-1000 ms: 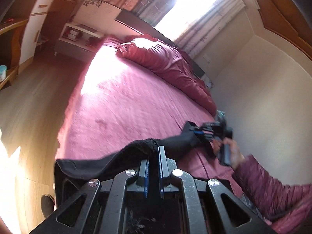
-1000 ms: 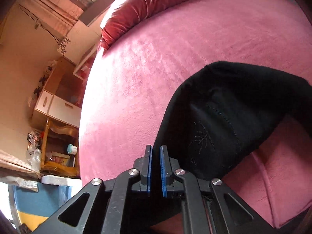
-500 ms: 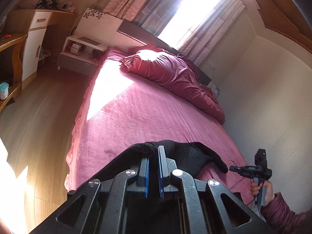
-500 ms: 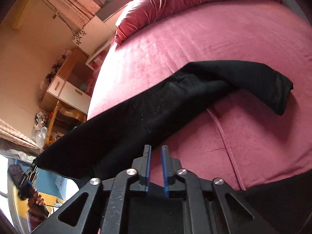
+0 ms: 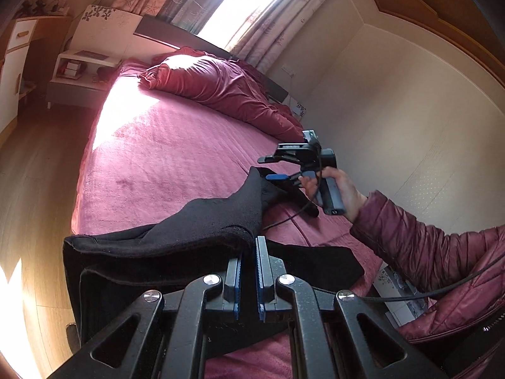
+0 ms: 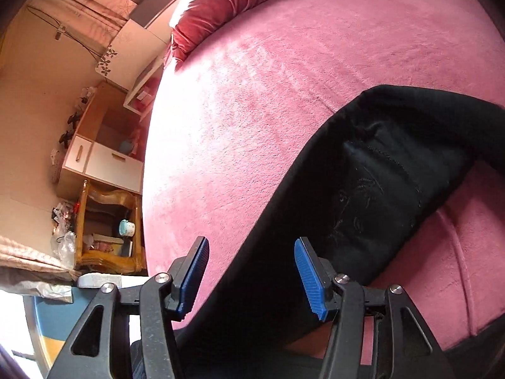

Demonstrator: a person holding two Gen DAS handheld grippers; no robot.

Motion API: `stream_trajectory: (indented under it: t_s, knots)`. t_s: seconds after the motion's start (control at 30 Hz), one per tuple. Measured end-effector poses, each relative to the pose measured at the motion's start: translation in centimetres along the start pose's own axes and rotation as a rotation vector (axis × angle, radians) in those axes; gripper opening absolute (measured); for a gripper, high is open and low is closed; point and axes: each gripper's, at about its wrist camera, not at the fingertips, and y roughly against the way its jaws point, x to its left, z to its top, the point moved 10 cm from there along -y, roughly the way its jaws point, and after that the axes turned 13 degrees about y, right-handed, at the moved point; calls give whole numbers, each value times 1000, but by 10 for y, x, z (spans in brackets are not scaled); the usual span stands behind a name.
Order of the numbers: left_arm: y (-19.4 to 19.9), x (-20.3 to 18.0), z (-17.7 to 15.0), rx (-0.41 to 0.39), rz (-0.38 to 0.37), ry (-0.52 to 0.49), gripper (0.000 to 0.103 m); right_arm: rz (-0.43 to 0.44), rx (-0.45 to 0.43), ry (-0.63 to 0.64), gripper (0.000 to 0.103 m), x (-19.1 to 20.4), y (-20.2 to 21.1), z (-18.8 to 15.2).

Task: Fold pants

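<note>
Black pants (image 5: 202,230) lie across the near part of the bed (image 5: 176,158), on its pink cover; part of the cloth hangs over the bed's near edge toward the floor (image 5: 34,170).

Left gripper (image 5: 248,271): blue pads pressed together, pinching a folded edge of the pants. The cloth rises from the pads and drapes to the left.

Right gripper (image 6: 251,276): jaws opening, pads spread. A band of the pants runs between the pads, but neither pad presses on it. In the left wrist view this gripper (image 5: 277,167) is held by a hand (image 5: 341,189) in a maroon quilted sleeve (image 5: 419,249), just beside a raised point of the pants. A black cable (image 5: 442,290) trails from it across the sleeve.

Surroundings: a red quilt (image 5: 227,91) is bunched at the head of the bed, below the curtains (image 5: 252,22). A white nightstand (image 5: 79,69) stands beside the bed. A wooden shelf (image 6: 107,224) with small items stands on the floor by the bed.
</note>
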Motion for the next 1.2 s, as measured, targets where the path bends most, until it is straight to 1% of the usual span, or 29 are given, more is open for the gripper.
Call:
stream_trajectory:
  t_s: [0.03,0.07,0.1,0.17,0.2,0.23,0.3,0.37,0.47,0.53,0.57,0.63,0.67,0.73,0.77,0.83,0.93,1.03,1.1,1.17,1.2]
  knots:
    - [0,0,-3,4,-10,8,7,-38,22,-2,57,-4,-8,3]
    - [2,-1,-5,8,-16,10,7,-68,43,-3,53,-8,-15,5]
    - [3,-1,-7,13,-17,3,7,-76,51,1,49,-10,-21,8]
    - [4,-2,-9,26,-20,-6,7,-107,76,21,21,-15,-30,11]
    - [4,-2,-9,30,-19,-10,7,-127,100,41,17,-17,-34,10]
    - [3,-1,-6,32,-14,-11,7,-135,114,57,9,-19,-36,8]
    - [2,6,3,23,7,-4,7,-134,101,97,7,-21,-32,6]
    - [-1,19,23,-2,45,33,7,-121,70,99,7,-25,-20,6]
    - [-8,53,69,-71,155,89,7,-56,-33,73,7,-27,15,13]
    - [-13,76,106,-125,199,141,7,-2,-102,87,7,-19,43,12]
    - [-14,87,125,-162,233,153,7,26,-136,99,7,-14,58,11]
    - [-19,103,152,-198,269,163,7,90,-202,126,7,-3,89,-1]
    - [-21,111,162,-213,291,172,7,111,-222,148,7,3,102,-13]
    - [-25,119,169,-221,302,178,7,144,-246,180,7,6,123,-42]
    - [-27,123,169,-220,315,173,7,156,-247,191,7,6,130,-60]
    - [-27,124,161,-216,310,177,7,178,-234,201,7,5,139,-100]
    - [-18,121,136,-220,296,175,7,183,-182,204,7,-1,135,-162]
    - [-5,120,103,-215,289,205,7,168,-107,200,7,-8,118,-216]
    - [4,125,77,-202,313,220,7,145,-57,209,7,-13,102,-243]
    - [9,134,49,-178,314,271,7,135,-6,199,7,-18,84,-269]
    - [11,142,34,-164,332,301,7,124,13,199,7,-21,76,-280]
